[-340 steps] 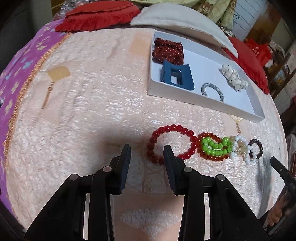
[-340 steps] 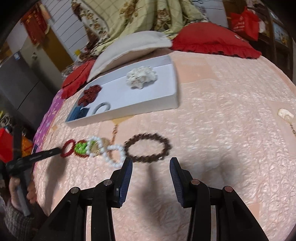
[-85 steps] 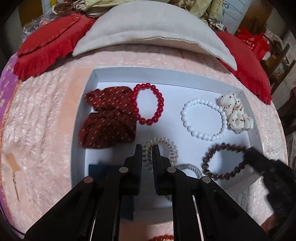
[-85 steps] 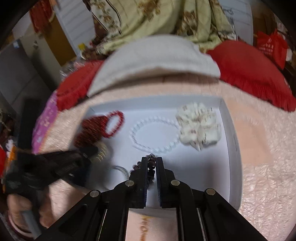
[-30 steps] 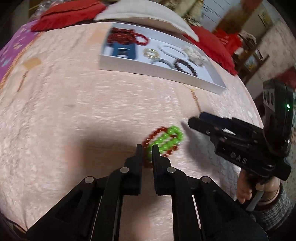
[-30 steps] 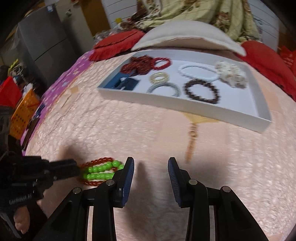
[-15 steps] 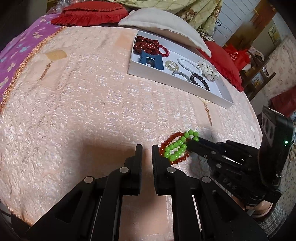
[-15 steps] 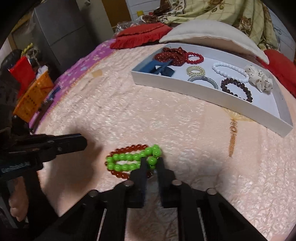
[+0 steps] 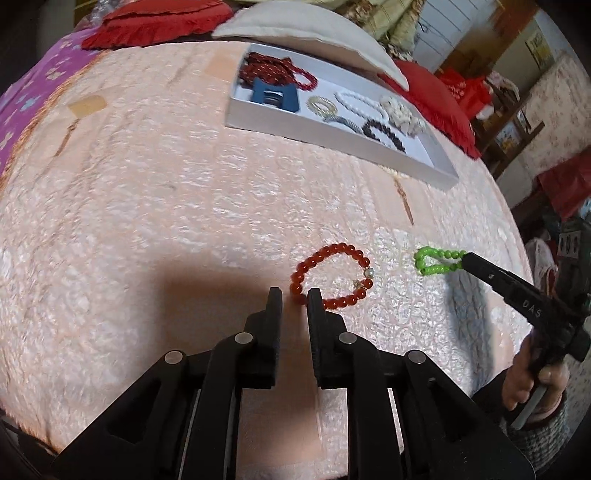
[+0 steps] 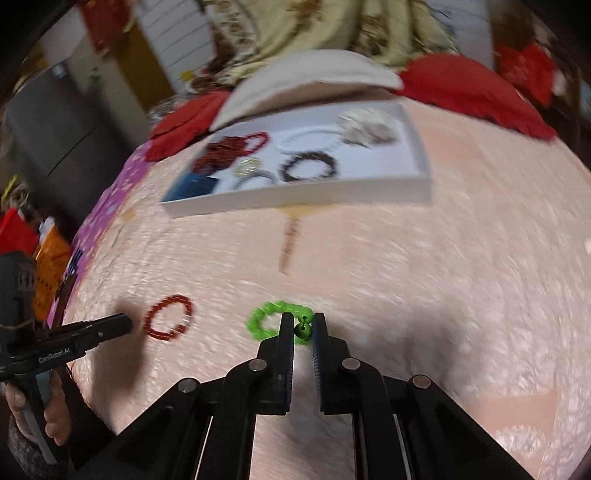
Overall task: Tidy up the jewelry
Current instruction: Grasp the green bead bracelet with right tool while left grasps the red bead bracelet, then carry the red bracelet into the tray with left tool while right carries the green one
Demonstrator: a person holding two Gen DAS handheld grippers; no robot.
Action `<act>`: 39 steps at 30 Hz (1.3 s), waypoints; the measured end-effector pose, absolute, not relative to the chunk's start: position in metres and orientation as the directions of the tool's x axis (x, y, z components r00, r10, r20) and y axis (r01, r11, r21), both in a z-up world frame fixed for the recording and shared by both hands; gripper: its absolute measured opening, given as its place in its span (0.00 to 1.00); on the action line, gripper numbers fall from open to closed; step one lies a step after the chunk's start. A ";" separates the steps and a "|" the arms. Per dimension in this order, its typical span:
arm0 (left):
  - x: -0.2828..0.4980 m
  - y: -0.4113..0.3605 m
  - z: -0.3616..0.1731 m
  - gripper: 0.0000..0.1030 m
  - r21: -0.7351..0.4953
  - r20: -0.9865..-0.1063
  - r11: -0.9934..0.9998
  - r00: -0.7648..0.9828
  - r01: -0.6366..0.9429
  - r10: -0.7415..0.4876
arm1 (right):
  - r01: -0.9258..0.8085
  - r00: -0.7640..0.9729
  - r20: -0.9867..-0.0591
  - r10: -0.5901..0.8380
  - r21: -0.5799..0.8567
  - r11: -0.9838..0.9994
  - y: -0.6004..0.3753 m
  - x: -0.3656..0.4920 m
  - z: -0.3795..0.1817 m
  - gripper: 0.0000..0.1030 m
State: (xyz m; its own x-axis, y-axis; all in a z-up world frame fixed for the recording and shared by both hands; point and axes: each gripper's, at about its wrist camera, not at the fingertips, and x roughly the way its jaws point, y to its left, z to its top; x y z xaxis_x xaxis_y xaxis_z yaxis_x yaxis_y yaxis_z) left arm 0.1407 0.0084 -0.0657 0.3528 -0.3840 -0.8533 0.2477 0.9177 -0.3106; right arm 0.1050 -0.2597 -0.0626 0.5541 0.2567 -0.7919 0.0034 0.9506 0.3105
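My right gripper (image 10: 303, 322) is shut on a green bead bracelet (image 10: 269, 321) and holds it just above the pink bedspread; it also shows in the left wrist view (image 9: 436, 260) hanging from the right gripper's tips (image 9: 466, 260). An orange-red bead bracelet (image 9: 332, 277) lies flat on the spread. My left gripper (image 9: 294, 294) is nearly closed, its tips at the bracelet's near left edge, with one bead in the narrow gap. The white tray (image 9: 332, 127) at the back holds several bracelets and hair ties.
A blue hair clip (image 9: 275, 96) and a dark red scrunchie (image 9: 264, 70) sit in the tray's left end. A gold tassel (image 9: 404, 199) lies in front of the tray. Red cushions (image 9: 155, 18) and a cream pillow (image 9: 310, 26) line the back edge.
The right gripper has pulled the green bracelet off the orange-red one and away to the right. The left gripper has moved forward to the orange-red bracelet's edge.
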 end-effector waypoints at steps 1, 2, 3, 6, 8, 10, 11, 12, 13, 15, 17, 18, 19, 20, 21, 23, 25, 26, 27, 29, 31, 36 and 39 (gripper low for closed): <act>0.143 0.005 -0.068 0.13 -0.299 -0.858 0.920 0.350 0.254 -0.375 | 0.019 0.552 -0.795 0.251 0.314 0.949 -0.265 0.104 -0.065 0.08; 0.146 0.001 -0.070 0.13 -0.290 -0.862 0.921 0.347 0.261 -0.370 | 0.027 0.552 -0.797 0.246 0.311 0.950 -0.268 0.101 -0.066 0.08; 0.148 -0.002 -0.072 0.13 -0.282 -0.864 0.922 0.346 0.267 -0.365 | 0.037 0.553 -0.801 0.229 0.298 0.954 -0.270 0.100 -0.068 0.09; 0.154 -0.009 -0.077 0.13 -0.265 -0.873 0.923 0.337 0.278 -0.353 | 0.041 0.551 -0.807 0.211 0.279 0.959 -0.272 0.097 -0.072 0.15; 0.155 -0.012 -0.077 0.17 -0.260 -0.871 0.921 0.341 0.291 -0.354 | 0.042 0.555 -0.806 0.205 0.273 0.961 -0.273 0.097 -0.074 0.29; 0.156 -0.015 -0.077 0.21 -0.257 -0.868 0.917 0.343 0.305 -0.358 | 0.041 0.568 -0.800 0.194 0.264 0.964 -0.274 0.097 -0.074 0.32; 0.157 -0.017 -0.077 0.22 -0.247 -0.868 0.917 0.349 0.314 -0.353 | 0.037 0.567 -0.800 0.194 0.260 0.965 -0.272 0.098 -0.075 0.32; 0.157 -0.020 -0.077 0.22 -0.235 -0.869 0.917 0.353 0.321 -0.347 | 0.032 0.565 -0.802 0.196 0.258 0.966 -0.272 0.099 -0.076 0.32; 0.157 -0.022 -0.077 0.22 -0.225 -0.870 0.917 0.356 0.328 -0.341 | 0.026 0.563 -0.803 0.196 0.254 0.967 -0.270 0.099 -0.078 0.32; 0.157 -0.026 -0.077 0.22 -0.211 -0.869 0.915 0.362 0.344 -0.336 | 0.010 0.561 -0.804 0.198 0.246 0.969 -0.267 0.101 -0.080 0.32; 0.157 -0.030 -0.078 0.22 -0.199 -0.866 0.913 0.372 0.355 -0.334 | -0.021 0.557 -0.804 0.209 0.238 0.971 -0.261 0.103 -0.082 0.32; 0.156 -0.033 -0.078 0.22 -0.189 -0.864 0.912 0.379 0.365 -0.331 | -0.044 0.552 -0.808 0.206 0.219 0.975 -0.255 0.105 -0.082 0.32; 0.156 -0.036 -0.078 0.22 -0.178 -0.863 0.911 0.385 0.373 -0.326 | -0.062 0.554 -0.809 0.198 0.197 0.978 -0.250 0.106 -0.083 0.32; 0.155 -0.039 -0.078 0.22 -0.167 -0.862 0.910 0.391 0.380 -0.322 | -0.078 0.559 -0.807 0.190 0.177 0.981 -0.245 0.107 -0.082 0.32; 0.154 -0.042 -0.079 0.22 -0.149 -0.862 0.909 0.400 0.390 -0.312 | -0.087 0.562 -0.806 0.185 0.165 0.983 -0.242 0.109 -0.082 0.32; 0.154 -0.047 -0.079 0.22 -0.125 -0.862 0.909 0.411 0.398 -0.298 | -0.096 0.565 -0.807 0.174 0.145 0.985 -0.237 0.116 -0.081 0.32; 0.155 -0.051 -0.079 0.21 -0.111 -0.862 0.910 0.417 0.400 -0.289 | -0.103 0.559 -0.811 0.176 0.143 0.984 -0.235 0.123 -0.082 0.32; 0.155 -0.052 -0.079 0.21 -0.108 -0.862 0.911 0.418 0.399 -0.285 | -0.106 0.533 -0.829 0.169 0.132 0.986 -0.232 0.128 -0.087 0.31; 0.156 -0.053 -0.079 0.18 -0.103 -0.864 0.914 0.420 0.393 -0.278 | -0.114 0.549 -0.821 0.157 0.113 0.987 -0.229 0.129 -0.086 0.30; 0.156 -0.054 -0.080 0.09 -0.090 -0.866 0.919 0.425 0.384 -0.263 | -0.135 0.543 -0.828 0.142 0.081 0.988 -0.224 0.132 -0.087 0.29; 0.156 -0.053 -0.080 0.06 -0.098 -0.868 0.921 0.420 0.378 -0.265 | -0.163 0.540 -0.833 0.119 0.036 0.986 -0.217 0.133 -0.087 0.20; 0.153 -0.048 -0.073 0.06 -0.127 -0.870 0.926 0.409 0.355 -0.276 | -0.171 0.539 -0.825 0.172 0.093 0.981 -0.216 0.130 -0.085 0.08; 0.144 -0.044 -0.059 0.06 -0.138 -0.856 0.926 0.428 0.350 -0.289 | -0.131 0.578 -0.790 0.203 0.155 0.979 -0.226 0.125 -0.072 0.08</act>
